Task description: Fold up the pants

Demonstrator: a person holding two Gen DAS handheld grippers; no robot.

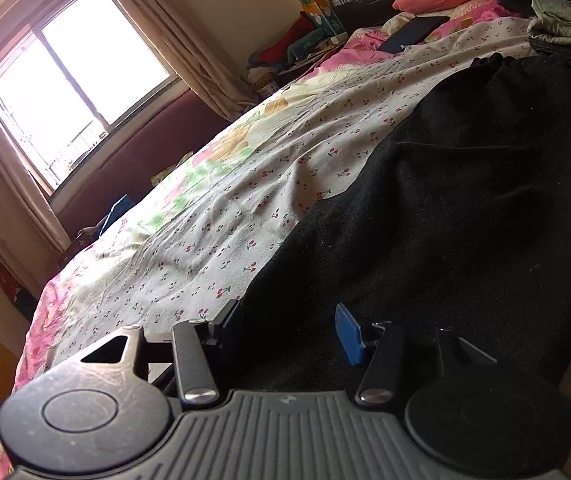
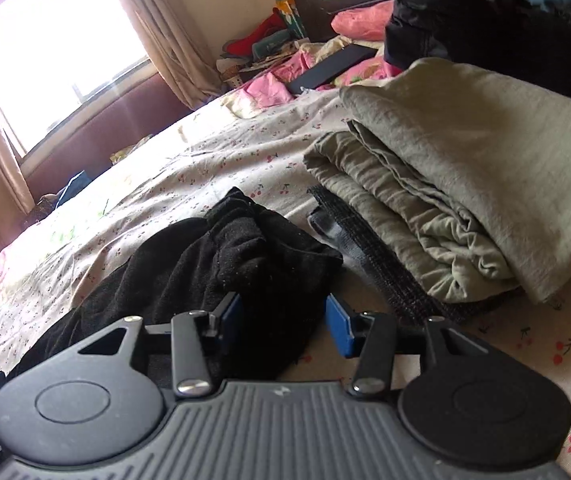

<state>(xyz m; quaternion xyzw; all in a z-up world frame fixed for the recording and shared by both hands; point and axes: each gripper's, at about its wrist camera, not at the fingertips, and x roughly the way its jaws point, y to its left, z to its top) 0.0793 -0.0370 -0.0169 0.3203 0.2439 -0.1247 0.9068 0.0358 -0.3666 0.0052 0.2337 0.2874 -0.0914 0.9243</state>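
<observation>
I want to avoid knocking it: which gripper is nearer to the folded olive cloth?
Right. The right gripper is beside the olive cloth; the left gripper is far across the black pants.

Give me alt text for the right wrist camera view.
The open right gripper hovers over bunched black pants on a cherry-print bedsheet. Folded olive-green fabric lies to the right, with a bright curtained window at upper left.
</observation>
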